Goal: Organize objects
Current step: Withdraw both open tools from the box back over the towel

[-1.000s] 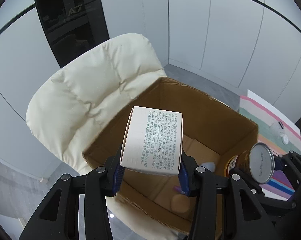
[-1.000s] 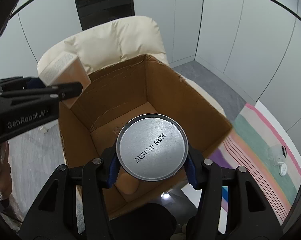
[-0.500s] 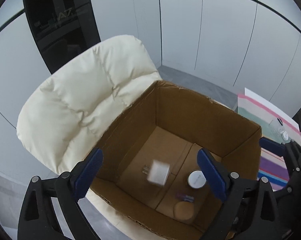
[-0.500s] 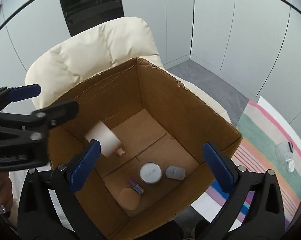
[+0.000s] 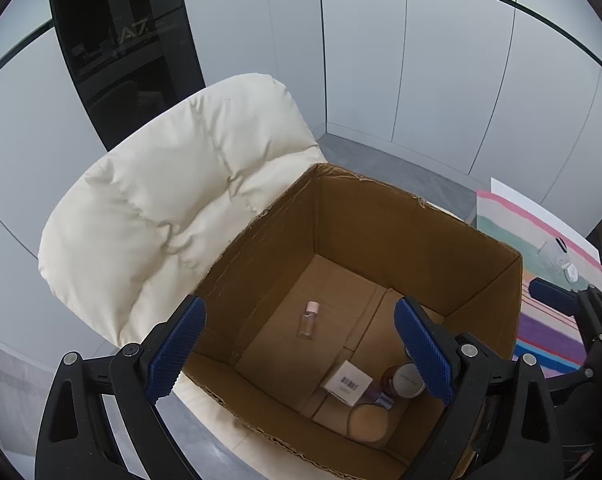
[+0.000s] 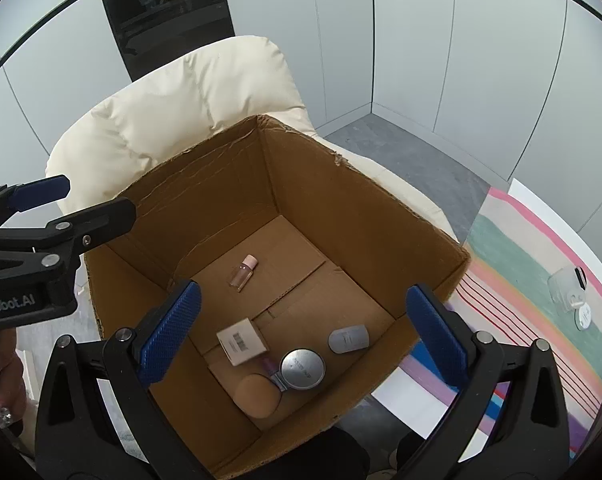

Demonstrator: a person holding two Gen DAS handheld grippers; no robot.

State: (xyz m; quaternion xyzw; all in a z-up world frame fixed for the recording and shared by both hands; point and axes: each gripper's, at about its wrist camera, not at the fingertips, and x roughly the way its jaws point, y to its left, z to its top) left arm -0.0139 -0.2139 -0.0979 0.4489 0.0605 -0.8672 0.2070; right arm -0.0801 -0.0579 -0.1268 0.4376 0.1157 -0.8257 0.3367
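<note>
Cardboard box [image 6: 365, 216] sits open below both claws, left claw [image 5: 301, 350] and right claw [image 6: 301, 332], each spread wide and empty. Inside lie a beige sponge [image 6: 257, 396], metal tin [image 6: 303, 369], white carton [image 6: 243, 341], grey case [image 6: 349, 339] and small bottle [image 6: 243, 273]. Behind stands a cream chair [image 6: 189, 92].

Office-like room: plain grey wall panels [image 5: 421, 80], cream padded chair [image 5: 189, 200].

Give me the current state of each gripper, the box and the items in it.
Left gripper: jaws open, empty.
Right gripper: jaws open, empty.
Cardboard box: open-topped, on the chair.
Small bottle: lying down, capped.
White carton: on box floor.
Metal can: upright beside carton.
</note>
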